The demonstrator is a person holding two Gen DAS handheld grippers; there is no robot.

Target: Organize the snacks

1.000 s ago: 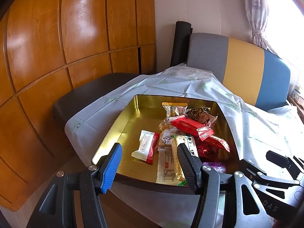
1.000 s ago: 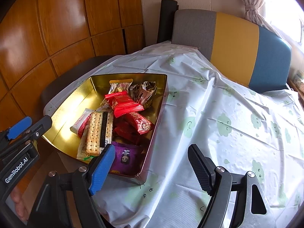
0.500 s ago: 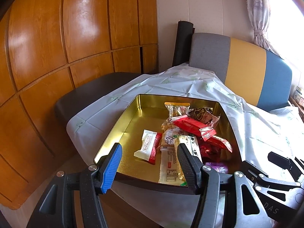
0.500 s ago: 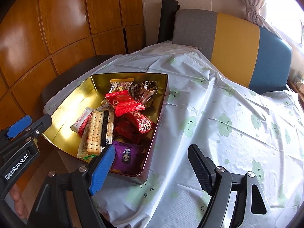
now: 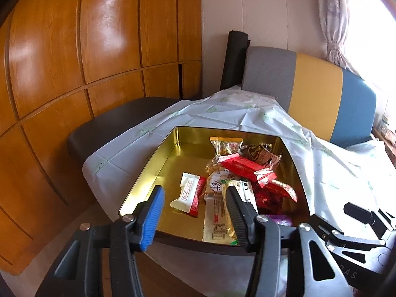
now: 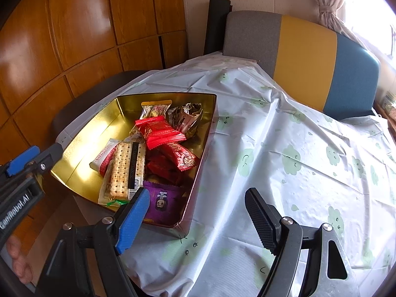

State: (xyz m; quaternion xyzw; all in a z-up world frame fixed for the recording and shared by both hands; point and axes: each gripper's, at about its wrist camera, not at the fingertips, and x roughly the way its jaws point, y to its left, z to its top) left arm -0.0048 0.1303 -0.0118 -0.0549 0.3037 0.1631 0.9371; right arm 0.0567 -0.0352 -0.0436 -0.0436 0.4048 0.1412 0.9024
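Your left tongs [image 5: 195, 216], just narrowed yet empty, sit nearest the cracker pack [image 5: 217, 219], lying lengthwise ahead; right tongs [image 6: 198, 219] gape empty.

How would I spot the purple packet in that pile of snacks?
Find the gold tin on the flowery tablecloth. In the tin's near corner, beside the cracker pack, lies the purple packet, the only purple wrapper among red ones.

Table draped in a pale plastic cloth printed with green cloud faces [image 6: 284, 153], creased. Directly upon it, near the left edge: one shallow gold metal tin [image 6: 81, 153], open-topped, holding wrapped snacks. Remainder of cloth bare.
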